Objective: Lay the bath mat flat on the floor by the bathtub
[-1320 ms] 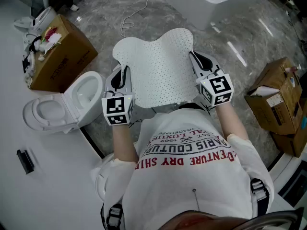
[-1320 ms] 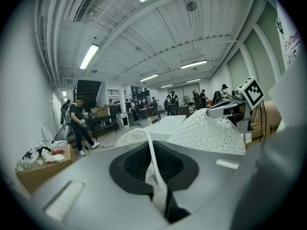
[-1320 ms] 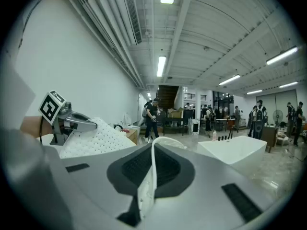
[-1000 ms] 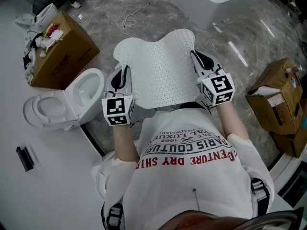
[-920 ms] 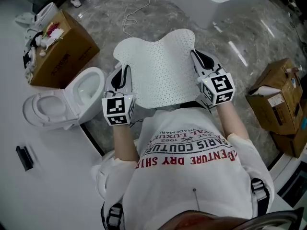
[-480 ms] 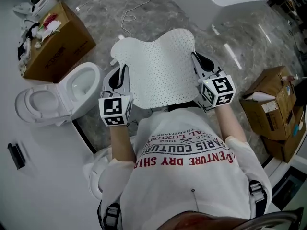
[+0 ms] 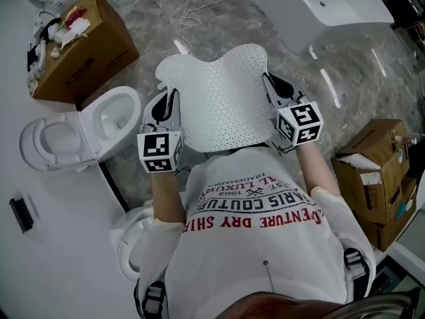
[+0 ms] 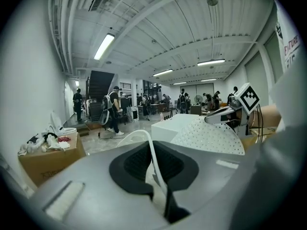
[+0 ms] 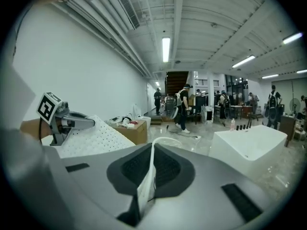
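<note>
Head view, from the fingers out: the left gripper [image 7: 172, 100] has its fingers closed tight on the left edge of the bath mat [image 7: 222, 98], and the right gripper [image 7: 271, 85] is clamped the same way on the right edge. Each gripper view shows the thin white edge of the mat pinched between the black pads. The mat, white and dotted with small holes, hangs spread between the two grippers in front of the person's shirt [image 7: 255, 244]. It is roughly level, up off the grey marble floor [image 7: 372, 78], with its lobed far edge pointing towards the bathtub [image 7: 332, 5].

To the left a cardboard box [image 7: 89, 55] stands open, with white and red rags [image 7: 66, 28] heaped in its top. At the right, two more open cardboard boxes [image 7: 372, 178] stand together, and something white lies in the top of the nearer one.

A toilet [image 7: 99, 125] with its lid up stands just beside and below the left gripper. A thin white cable [image 7: 199, 12] loops across the floor between the box on the left and the bathtub, beyond the mat's far left corner.
</note>
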The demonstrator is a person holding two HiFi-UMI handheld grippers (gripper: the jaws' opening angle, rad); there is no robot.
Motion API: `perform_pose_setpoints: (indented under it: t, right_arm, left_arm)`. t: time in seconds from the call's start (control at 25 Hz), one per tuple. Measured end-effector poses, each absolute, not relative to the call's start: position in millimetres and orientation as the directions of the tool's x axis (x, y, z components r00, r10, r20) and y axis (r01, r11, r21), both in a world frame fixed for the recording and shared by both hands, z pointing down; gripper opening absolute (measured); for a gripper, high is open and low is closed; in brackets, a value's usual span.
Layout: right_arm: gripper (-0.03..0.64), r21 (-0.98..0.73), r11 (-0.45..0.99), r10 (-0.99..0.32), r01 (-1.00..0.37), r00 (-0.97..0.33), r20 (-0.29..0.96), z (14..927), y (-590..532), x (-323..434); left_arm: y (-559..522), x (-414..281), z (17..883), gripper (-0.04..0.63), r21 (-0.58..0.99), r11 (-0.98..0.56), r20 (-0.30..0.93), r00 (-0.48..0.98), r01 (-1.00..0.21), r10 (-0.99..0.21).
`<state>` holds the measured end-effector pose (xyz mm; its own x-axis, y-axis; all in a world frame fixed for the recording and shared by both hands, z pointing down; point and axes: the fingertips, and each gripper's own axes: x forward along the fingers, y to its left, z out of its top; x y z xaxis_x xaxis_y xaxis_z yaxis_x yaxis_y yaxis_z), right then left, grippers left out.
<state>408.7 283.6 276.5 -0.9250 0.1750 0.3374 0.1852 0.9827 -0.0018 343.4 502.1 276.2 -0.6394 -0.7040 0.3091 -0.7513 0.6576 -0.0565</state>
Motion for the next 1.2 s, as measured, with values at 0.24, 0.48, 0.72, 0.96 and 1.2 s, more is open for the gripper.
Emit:
perform_pose_setpoints:
  t: [0.24, 0.48, 0.72, 0.96, 1.2]
  right_arm:
    - [0.014, -0.013, 0.972, 0.227, 0.236, -0.916, 0.330, 272, 236, 317]
    - [0.014, -0.006, 0.971, 0.227, 0.239, -0.914, 0.337, 280, 174, 239]
    - [0.014, -0.048, 0.983, 0.181, 0.176, -0.918, 0.352, 286, 116, 192]
    - [0.014, -0.059, 0.993, 0.114, 0.099, -0.918, 0.379, 297, 65, 154]
    - [0.014, -0.064, 0.998, -0.001, -0.030, -0.914, 0.407, 310, 18, 105]
  left_arm:
    - [455, 261, 268, 0.020, -0.057, 0.687, 0.317, -0.666, -0.724, -0.675]
    - [403, 176, 269, 0.020, -0.057, 0.703, 0.324, -0.679, -0.709, -0.659]
    - [342, 120, 274, 0.020, -0.047, 0.663, 0.359, -0.632, -0.747, -0.687]
    - [281, 61, 285, 0.020, -0.035, 0.598, 0.389, -0.562, -0.801, -0.730]
    - [214, -17, 301, 0.020, -0.010, 0.483, 0.409, -0.445, -0.875, -0.797]
